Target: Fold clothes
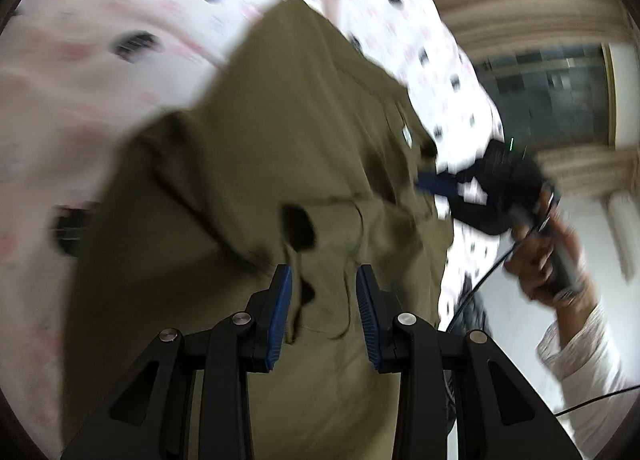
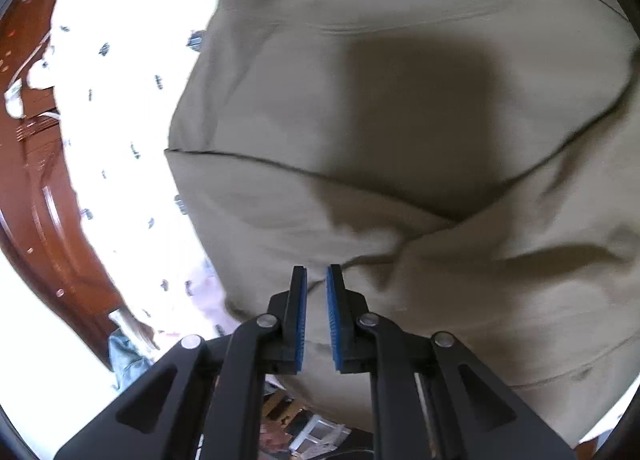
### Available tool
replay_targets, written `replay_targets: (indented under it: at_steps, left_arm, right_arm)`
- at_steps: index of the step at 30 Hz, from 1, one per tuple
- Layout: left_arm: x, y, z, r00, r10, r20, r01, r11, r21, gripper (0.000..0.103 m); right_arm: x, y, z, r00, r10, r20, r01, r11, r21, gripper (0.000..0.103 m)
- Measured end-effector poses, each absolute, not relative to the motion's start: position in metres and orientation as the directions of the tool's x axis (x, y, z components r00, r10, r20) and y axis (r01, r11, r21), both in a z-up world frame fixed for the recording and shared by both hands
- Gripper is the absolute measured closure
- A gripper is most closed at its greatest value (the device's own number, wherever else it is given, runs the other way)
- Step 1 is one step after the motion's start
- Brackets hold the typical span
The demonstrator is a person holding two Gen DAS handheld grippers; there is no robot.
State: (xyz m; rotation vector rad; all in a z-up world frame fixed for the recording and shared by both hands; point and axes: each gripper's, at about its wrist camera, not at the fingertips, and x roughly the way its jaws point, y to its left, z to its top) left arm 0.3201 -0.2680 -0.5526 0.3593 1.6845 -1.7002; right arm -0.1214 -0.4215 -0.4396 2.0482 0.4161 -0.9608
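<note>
On the bed (image 1: 80, 60), over its white spotted sheet, your olive garment (image 1: 260, 148) lies partly folded, one layer lapped over another. Your left gripper (image 1: 324, 280) holds its fingers apart around a bunched fold near the hem; I cannot tell whether the pads press it. Your right gripper (image 2: 316, 280) hangs above the cloth, fingers nearly together with a narrow gap, nothing between them. Your right hand (image 1: 548, 256) grips its handle.
</note>
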Motion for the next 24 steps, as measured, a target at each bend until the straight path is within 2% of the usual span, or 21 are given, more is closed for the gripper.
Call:
replay_targets:
  at_steps: [5,8,20,23,24]
  left_arm:
    - [0.298,-0.273,-0.557,-0.687,-0.292,-0.665,0.690,0.023,-0.723,0.074]
    - [0.293,-0.279,-0.560,-0.668,-0.291,-0.685,0.717,-0.003,-0.698,0.074]
    - [0.275,-0.309,-0.553,-0.663,-0.267,-0.700,0.744,-0.131,-0.655,0.075]
    - [0.276,-0.314,-0.551,-0.652,-0.263,-0.712,0.754,-0.120,-0.646,0.100]
    - [0.278,-0.316,-0.551,-0.650,-0.263,-0.713,0.754,-0.108,-0.647,0.100]
  right_arm:
    - [-0.112,-0.417,-0.416,0.681,-0.062,-0.730,0.578,-0.567,0.587,0.088]
    - [-0.090,-0.405,-0.430,0.686,-0.080,-0.723,0.576,-0.548,0.607,0.079]
    - [-0.105,-0.296,-0.467,0.691,-0.186,-0.699,0.447,-0.650,0.615,0.078]
    - [-0.103,-0.278,-0.481,0.690,-0.215,-0.691,0.400,-0.683,0.611,0.078]
    - [-0.104,-0.273,-0.485,0.692,-0.224,-0.686,0.382,-0.693,0.612,0.078]
